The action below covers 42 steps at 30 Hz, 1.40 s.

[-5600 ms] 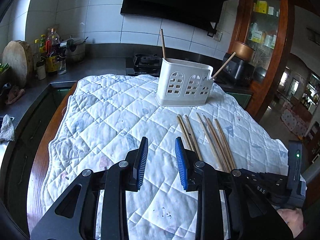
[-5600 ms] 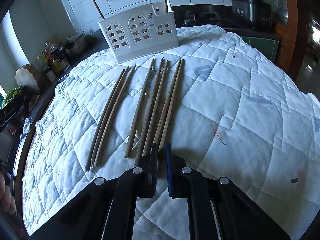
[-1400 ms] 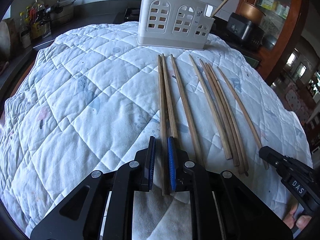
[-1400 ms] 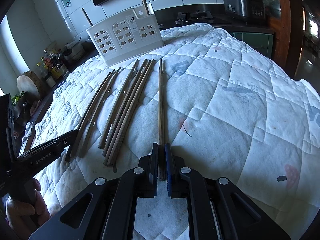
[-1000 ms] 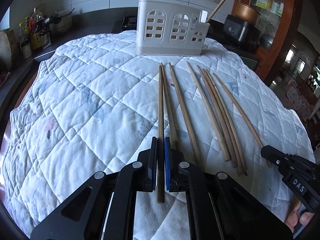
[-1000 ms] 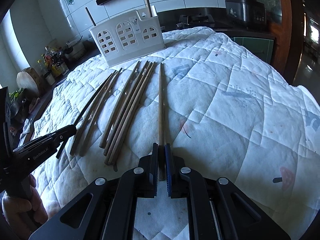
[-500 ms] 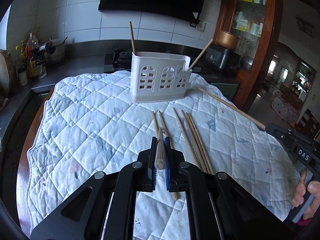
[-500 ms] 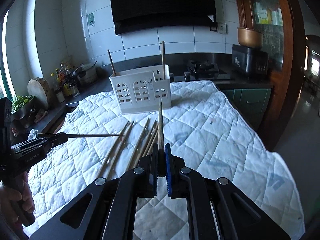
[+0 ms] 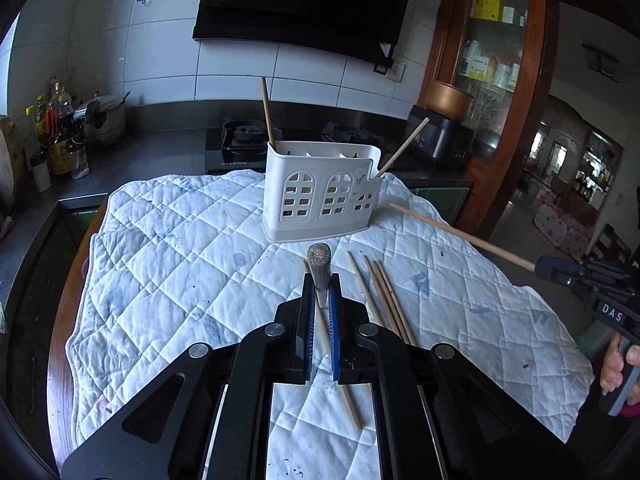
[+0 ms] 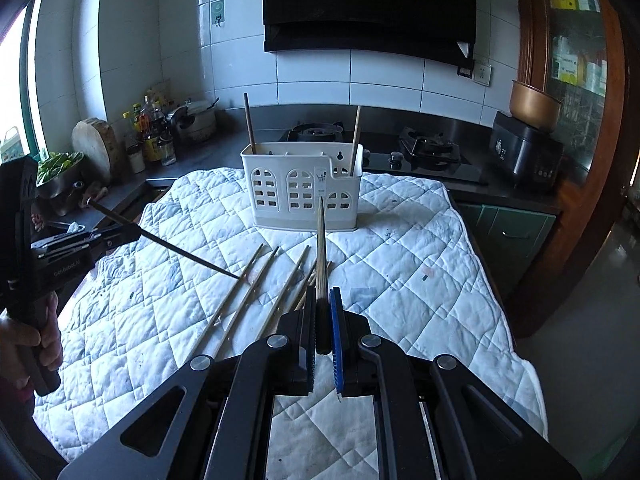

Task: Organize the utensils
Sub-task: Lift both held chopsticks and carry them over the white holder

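A white utensil holder [image 9: 324, 196] [image 10: 304, 192] stands at the far end of the quilted cloth [image 9: 180, 248], with two chopsticks upright in it. My left gripper [image 9: 319, 284] is shut on a wooden chopstick [image 9: 318, 257] whose blunt end faces the camera. In the right wrist view that gripper [image 10: 120, 235] holds it slanting over the cloth. My right gripper [image 10: 322, 300] is shut on another chopstick [image 10: 320, 248] that points toward the holder. In the left wrist view the right gripper [image 9: 556, 270] and its chopstick [image 9: 460, 236] hang in the air at the right. Several loose chopsticks [image 9: 384, 296] [image 10: 240, 300] lie on the cloth.
Behind the table runs a dark counter with a gas stove [image 10: 428, 148], bottles [image 9: 60, 132], a pot and a round chopping block [image 10: 94, 148]. A rice cooker [image 10: 528, 148] and a wooden cabinet [image 9: 500, 80] stand at the right. A hand [image 10: 36, 340] grips each handle.
Both grippers have lifted off the cloth, each with a chopstick clamped in it. The loose chopsticks stay where they lay, and the views now tilt up toward the holder and wall.
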Each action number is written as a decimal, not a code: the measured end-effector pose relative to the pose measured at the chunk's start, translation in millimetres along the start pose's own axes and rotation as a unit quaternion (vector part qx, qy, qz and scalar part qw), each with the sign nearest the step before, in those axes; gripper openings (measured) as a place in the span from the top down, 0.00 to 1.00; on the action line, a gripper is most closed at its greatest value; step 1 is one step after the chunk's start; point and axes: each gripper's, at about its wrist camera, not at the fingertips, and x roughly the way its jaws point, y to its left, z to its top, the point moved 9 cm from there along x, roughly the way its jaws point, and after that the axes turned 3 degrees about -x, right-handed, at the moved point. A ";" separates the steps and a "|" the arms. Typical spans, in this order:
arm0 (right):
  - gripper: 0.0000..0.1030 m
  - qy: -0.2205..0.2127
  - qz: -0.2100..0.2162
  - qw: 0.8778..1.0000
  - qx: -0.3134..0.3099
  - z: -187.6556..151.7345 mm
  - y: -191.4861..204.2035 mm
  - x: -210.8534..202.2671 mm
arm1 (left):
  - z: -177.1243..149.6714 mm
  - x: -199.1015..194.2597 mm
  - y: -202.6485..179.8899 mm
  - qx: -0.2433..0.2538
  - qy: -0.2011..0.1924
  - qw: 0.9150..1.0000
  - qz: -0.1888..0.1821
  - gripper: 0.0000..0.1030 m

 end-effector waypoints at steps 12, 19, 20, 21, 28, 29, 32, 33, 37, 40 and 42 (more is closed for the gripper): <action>0.93 0.007 -0.008 1.000 0.008 -7.2 -5.4 11.2 | -0.4 2.8 -3.4 0.012 0.002 1.000 0.003 0.95; 0.93 -0.020 -0.001 1.000 0.005 45.3 -17.7 3.8 | 13.4 4.6 -8.2 0.031 -0.002 0.999 0.007 0.95; 0.93 -0.023 0.006 1.000 0.005 57.1 -18.9 1.5 | 17.7 4.8 -8.4 0.035 -0.004 0.999 0.008 0.95; 0.93 -0.024 0.012 1.000 0.005 68.8 -20.1 0.2 | 22.6 5.1 -9.2 0.039 -0.006 0.999 0.009 0.95; 0.93 -0.036 0.019 0.999 -0.013 164.7 -29.2 -1.9 | 56.9 7.4 -13.1 0.054 -0.013 0.998 0.008 0.95; 0.93 -0.037 0.020 0.999 -0.014 177.3 -30.3 -0.6 | 62.6 7.5 -13.3 0.055 -0.014 0.998 0.006 0.95; 0.93 -0.041 0.008 0.999 -0.022 214.7 -33.8 4.5 | 82.9 5.1 -15.0 0.057 -0.023 0.998 0.001 0.95; 0.93 -0.041 0.005 0.999 -0.022 224.9 -34.8 6.7 | 91.4 3.8 -15.6 0.059 -0.027 0.998 -0.001 0.95; 0.93 -0.042 -0.015 0.999 -0.024 256.5 -42.6 22.3 | 131.3 -5.0 -18.7 0.064 -0.054 0.996 -0.003 0.95; 0.93 -0.031 -0.021 0.999 -0.017 270.1 -48.0 42.2 | 167.3 -14.2 -21.5 0.075 -0.084 0.994 0.004 0.95; 0.93 -0.014 -0.018 1.000 -0.010 271.6 -50.5 59.4 | 191.0 -17.7 -21.6 0.076 -0.101 0.992 0.008 0.95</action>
